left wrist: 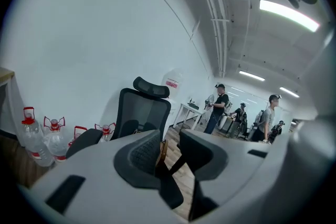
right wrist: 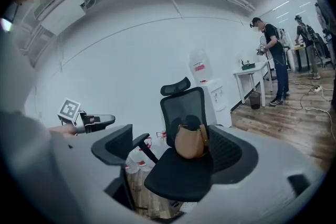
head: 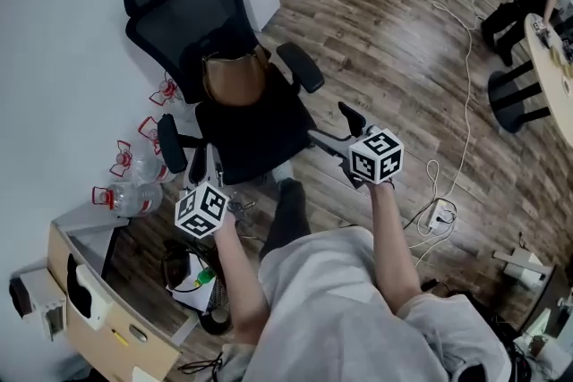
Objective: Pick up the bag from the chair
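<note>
In the left gripper view, the left tongs [left wrist: 169,140] are hiding most of the bag [left wrist: 162,150]; only a brown sliver is showing between the jaws. In the head view, the chair [head: 255,134] seat is covering its base.

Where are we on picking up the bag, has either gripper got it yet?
Done: nothing yet; the brown bag sits untouched on the chair, against its backrest. In hand: both grippers point at the chair, short of it, the right gripper with jaws wide apart, the left gripper with jaws narrowly apart, both empty. Remaining: reach in, close on the bag, lift it off.
</note>
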### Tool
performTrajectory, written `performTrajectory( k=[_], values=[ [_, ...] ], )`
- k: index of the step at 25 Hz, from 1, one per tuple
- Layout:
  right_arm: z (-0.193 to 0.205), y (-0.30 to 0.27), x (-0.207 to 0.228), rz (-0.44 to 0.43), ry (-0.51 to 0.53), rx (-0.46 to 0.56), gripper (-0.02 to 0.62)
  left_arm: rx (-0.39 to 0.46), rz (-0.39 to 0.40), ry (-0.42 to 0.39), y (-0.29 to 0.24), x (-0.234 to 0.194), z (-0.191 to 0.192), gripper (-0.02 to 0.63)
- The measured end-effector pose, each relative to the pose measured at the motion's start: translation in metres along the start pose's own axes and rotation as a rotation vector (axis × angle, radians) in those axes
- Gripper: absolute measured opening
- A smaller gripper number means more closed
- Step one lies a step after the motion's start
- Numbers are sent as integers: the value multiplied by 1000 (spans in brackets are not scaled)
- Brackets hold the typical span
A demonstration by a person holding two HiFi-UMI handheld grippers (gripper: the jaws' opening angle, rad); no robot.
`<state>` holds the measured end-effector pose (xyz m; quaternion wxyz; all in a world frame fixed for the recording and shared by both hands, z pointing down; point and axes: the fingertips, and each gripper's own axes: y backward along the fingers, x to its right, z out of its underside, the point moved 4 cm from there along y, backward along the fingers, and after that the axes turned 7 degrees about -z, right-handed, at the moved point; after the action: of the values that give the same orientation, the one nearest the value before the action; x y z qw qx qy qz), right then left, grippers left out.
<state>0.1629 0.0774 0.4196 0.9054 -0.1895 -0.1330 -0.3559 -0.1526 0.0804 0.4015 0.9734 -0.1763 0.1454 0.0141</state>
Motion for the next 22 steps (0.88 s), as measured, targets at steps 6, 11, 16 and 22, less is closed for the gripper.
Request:
performTrajectory(
  k=[6, 11, 16, 22],
  values=[
    [-27, -101, 18, -42, 1, -70, 456, -23, 27, 30, -80, -31, -32, 109],
    [-26, -175, 40, -15, -51, -101, 425, -39, 47, 8, -146, -57, -42, 161],
    [1, -225, 57, 24, -112, -169, 407, -112, 106, 11, -202, -72, -18, 206],
    [44, -268, 77, 18, -72, -335, 407, -228, 140, -15, -261, -95, 11, 190]
  ],
)
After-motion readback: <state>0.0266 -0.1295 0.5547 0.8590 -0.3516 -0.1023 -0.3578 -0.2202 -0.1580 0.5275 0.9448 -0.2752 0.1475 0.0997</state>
